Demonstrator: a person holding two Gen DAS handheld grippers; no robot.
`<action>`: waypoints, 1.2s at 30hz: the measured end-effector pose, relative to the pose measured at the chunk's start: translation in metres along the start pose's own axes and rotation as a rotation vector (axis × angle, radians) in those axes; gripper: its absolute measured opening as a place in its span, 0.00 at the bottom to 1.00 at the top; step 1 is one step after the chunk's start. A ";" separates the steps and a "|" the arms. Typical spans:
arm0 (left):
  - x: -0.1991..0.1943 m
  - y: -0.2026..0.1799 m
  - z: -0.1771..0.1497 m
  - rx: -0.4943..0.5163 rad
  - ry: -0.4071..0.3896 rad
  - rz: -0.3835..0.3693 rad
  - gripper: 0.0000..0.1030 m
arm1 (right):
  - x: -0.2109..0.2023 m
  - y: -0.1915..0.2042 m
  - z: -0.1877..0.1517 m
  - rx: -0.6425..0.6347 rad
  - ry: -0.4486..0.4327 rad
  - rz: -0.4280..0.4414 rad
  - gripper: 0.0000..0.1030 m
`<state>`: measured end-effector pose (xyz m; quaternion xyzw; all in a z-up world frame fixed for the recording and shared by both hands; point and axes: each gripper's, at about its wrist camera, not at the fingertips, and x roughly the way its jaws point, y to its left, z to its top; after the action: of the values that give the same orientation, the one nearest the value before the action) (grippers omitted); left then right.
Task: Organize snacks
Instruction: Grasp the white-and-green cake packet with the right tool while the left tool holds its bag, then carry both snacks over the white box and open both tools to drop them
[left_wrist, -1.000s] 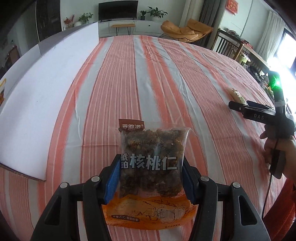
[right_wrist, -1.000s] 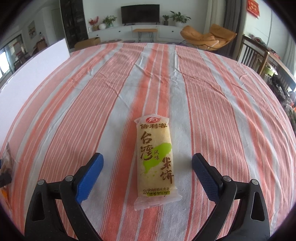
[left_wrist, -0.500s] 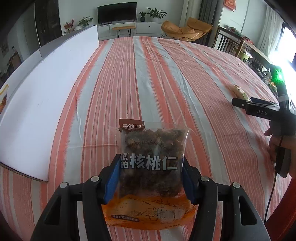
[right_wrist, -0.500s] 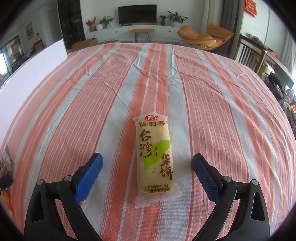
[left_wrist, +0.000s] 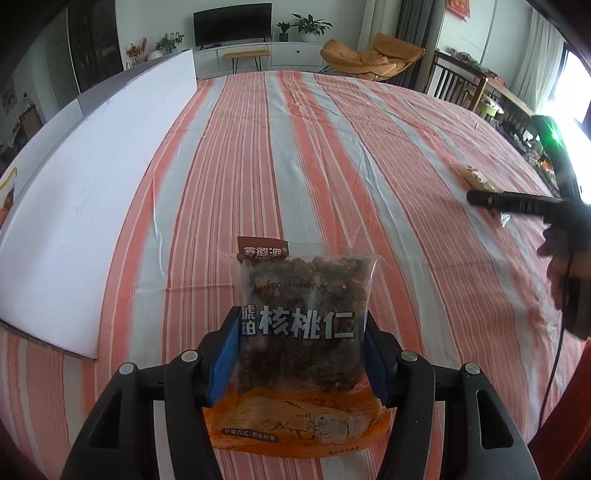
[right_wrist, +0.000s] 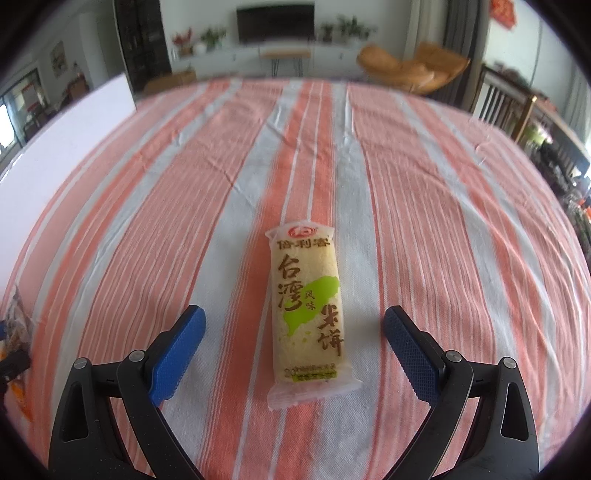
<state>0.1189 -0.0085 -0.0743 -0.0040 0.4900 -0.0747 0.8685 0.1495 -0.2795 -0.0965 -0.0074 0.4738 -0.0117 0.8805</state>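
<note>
A: How was the left gripper (left_wrist: 301, 350) set?
B: Its blue-padded fingers (left_wrist: 224, 360) were pressed inward, clamped on something held between them.

A: And the right gripper (right_wrist: 291, 336)?
B: It was spread wide, level and low, nothing touched by its fingers (right_wrist: 177, 349). From the left wrist view, it was gripped in the right hand (left_wrist: 563, 258).

The walnut bag's (left_wrist: 306, 325) sides are hidden behind blue pads (left_wrist: 223, 356). A snack bag (right_wrist: 16, 321) is cut off at the left edge. Far shelves look blurred.
</note>
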 end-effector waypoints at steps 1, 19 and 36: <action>-0.001 0.002 -0.001 -0.006 -0.001 -0.008 0.57 | -0.001 -0.008 0.006 0.044 0.034 0.005 0.95; -0.015 0.019 -0.009 -0.109 0.009 -0.153 0.57 | -0.001 -0.005 0.034 0.072 0.253 0.013 0.30; -0.164 0.174 0.083 -0.260 -0.298 -0.028 0.57 | -0.137 0.162 0.110 -0.015 -0.020 0.473 0.30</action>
<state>0.1285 0.1801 0.0943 -0.1342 0.3615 -0.0214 0.9224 0.1682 -0.1135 0.0746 0.0972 0.4534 0.1985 0.8634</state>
